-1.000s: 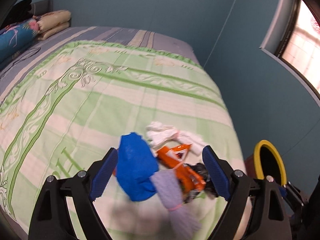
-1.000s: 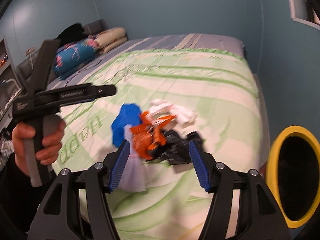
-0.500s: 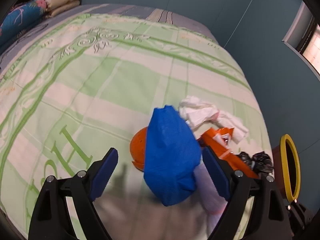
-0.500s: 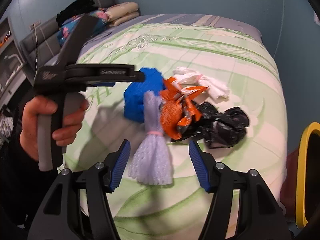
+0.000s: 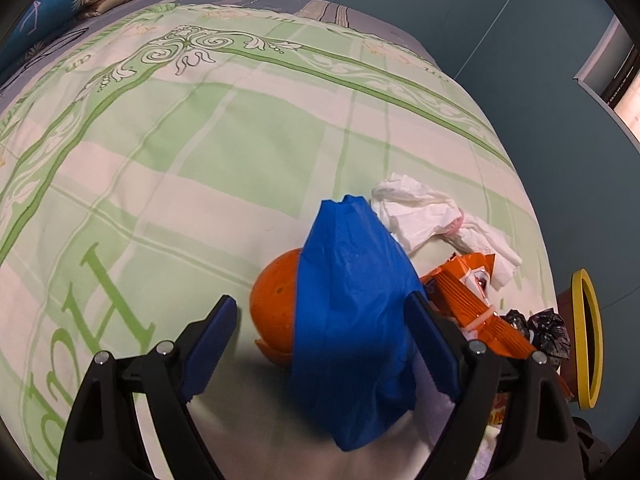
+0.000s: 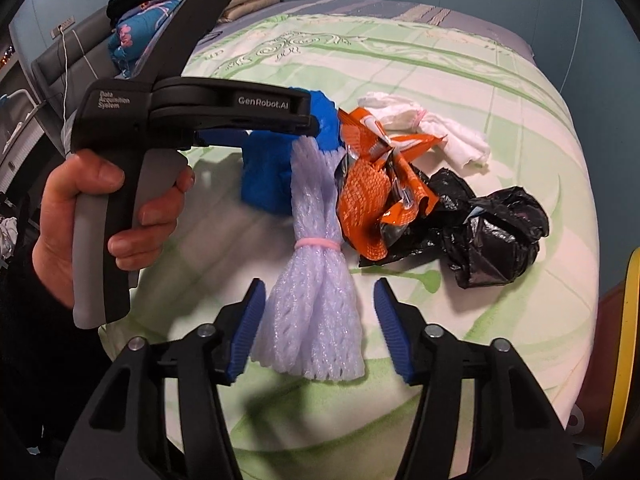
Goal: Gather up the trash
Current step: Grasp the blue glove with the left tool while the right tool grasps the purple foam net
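Nothing looks collected yet: the trash lies in one heap on the bed (image 5: 200, 140), near the yellow-rimmed bin (image 5: 588, 332) beside it. The left gripper (image 5: 320, 344) hangs with jaws spread around the blue plastic bag (image 5: 352, 320), not pinching. The right gripper (image 6: 316, 324) has just been narrowing its jaws astride the white foam net (image 6: 316, 300), not yet pressing. The orange wrapper (image 6: 372, 184), black bag (image 6: 496, 236) and tissues (image 6: 440, 128) remain.

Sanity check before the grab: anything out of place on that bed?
Yes: a trash pile on the green bedspread: blue bag, white foam netting, orange wrapper, black bag, tissues, orange peel. Nothing spilled.
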{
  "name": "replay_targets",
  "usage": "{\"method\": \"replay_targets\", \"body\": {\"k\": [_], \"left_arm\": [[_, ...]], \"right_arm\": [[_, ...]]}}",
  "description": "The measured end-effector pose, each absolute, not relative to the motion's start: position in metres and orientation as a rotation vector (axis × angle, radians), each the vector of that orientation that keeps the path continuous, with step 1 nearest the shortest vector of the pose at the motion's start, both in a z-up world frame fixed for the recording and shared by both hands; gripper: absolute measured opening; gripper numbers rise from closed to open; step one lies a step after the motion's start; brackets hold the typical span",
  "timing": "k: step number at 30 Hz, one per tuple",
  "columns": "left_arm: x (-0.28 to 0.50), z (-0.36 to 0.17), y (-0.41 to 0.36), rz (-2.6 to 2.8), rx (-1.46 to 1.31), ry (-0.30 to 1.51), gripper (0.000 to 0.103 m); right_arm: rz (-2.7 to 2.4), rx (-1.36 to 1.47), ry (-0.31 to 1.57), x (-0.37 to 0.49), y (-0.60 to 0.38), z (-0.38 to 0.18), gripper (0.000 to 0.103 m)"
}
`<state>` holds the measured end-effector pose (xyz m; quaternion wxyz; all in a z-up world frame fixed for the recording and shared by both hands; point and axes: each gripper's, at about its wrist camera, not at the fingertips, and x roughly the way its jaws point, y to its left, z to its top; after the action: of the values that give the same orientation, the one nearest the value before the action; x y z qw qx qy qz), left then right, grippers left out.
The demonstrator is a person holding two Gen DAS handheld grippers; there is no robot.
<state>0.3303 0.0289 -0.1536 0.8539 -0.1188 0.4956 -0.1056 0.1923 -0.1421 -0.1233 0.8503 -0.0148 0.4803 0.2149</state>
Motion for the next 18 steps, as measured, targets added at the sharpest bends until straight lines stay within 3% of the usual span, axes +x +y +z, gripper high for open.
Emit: {"method": "replay_targets", "body": {"k": [10,18], "left_arm": [[0.329,-0.157,0.027,-0.214,-0.254,1.025,0.061],[0.329,-0.159,0.027,-0.193,-0.262,1.024,0.049]], "right_arm": [[0.478,-0.033,1.056,0.198,-0.136,-0.138,0.040],[0.506,-0.061,1.039,0.192,-0.131,-0.137,0.025]]}}
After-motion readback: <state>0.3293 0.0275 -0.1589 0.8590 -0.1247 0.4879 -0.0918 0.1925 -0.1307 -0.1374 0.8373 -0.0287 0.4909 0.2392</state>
